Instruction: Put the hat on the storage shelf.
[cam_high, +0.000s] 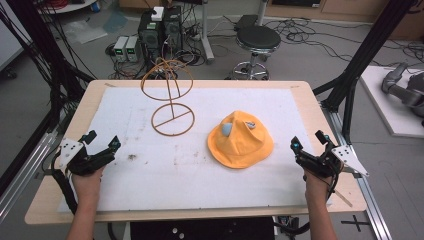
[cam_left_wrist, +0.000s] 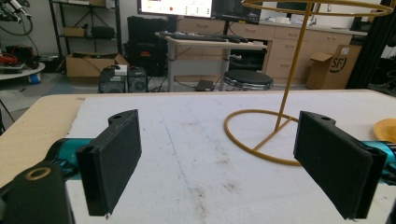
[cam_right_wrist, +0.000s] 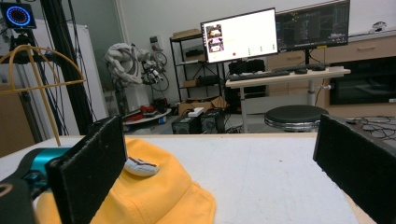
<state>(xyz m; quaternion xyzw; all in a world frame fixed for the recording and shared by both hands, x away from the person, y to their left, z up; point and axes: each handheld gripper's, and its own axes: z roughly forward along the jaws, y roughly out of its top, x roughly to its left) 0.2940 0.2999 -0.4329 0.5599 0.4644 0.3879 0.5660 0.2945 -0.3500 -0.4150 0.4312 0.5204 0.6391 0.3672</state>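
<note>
An orange bucket hat (cam_high: 240, 140) lies crown up on the white mat, right of centre, with small blue-grey patches on its top. Its brim and a white patch show in the right gripper view (cam_right_wrist: 154, 191). A yellow wire hat stand (cam_high: 170, 95) rises at the back centre-left; its ring base is in the left gripper view (cam_left_wrist: 261, 135). My left gripper (cam_high: 102, 142) rests open at the mat's left side, nothing between its jaws (cam_left_wrist: 219, 163). My right gripper (cam_high: 307, 140) stands open just right of the hat (cam_right_wrist: 224, 172), apart from it.
The white mat (cam_high: 150, 165) covers a wooden table (cam_high: 300, 85). Beyond the far edge stand a black stool (cam_high: 257, 40) and computer boxes (cam_high: 160, 30) with cables on the floor. Black frame posts flank both sides.
</note>
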